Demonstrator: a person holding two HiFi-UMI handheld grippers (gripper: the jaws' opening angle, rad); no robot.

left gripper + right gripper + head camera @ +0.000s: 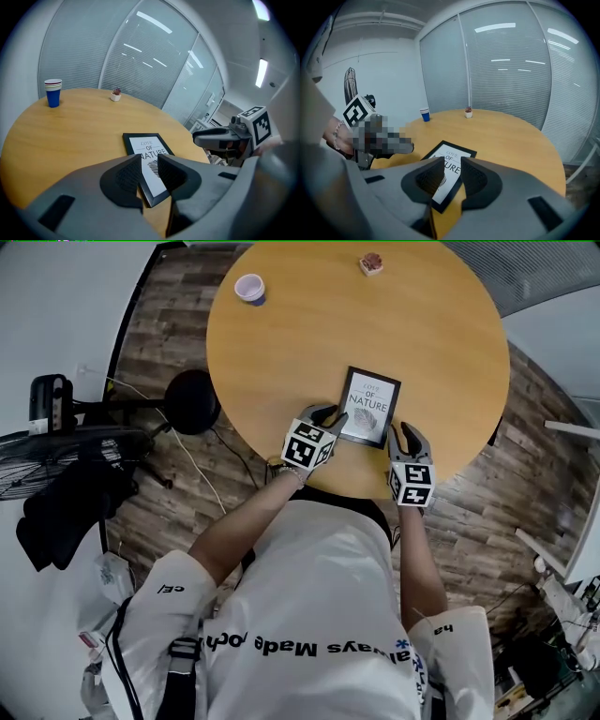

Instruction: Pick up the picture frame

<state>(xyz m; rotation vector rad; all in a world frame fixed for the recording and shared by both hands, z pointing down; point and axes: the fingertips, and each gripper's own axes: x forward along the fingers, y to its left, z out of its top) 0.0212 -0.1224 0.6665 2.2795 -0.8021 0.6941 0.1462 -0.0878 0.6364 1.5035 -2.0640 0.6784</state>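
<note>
Picture frame (368, 407) lies near table's (441, 343) near edge; left gripper (323, 415) at its left, right gripper (409, 437) at right; cup (249, 287) far left.

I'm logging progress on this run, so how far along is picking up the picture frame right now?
Done: the left gripper and the right gripper sit at the near corners of the picture frame.
In hand: lining up. Each gripper's jaws stand apart, with a frame corner showing in the gap and nothing clamped.
Left: closing on the frame and lifting it. It lies flat on the table.
</note>
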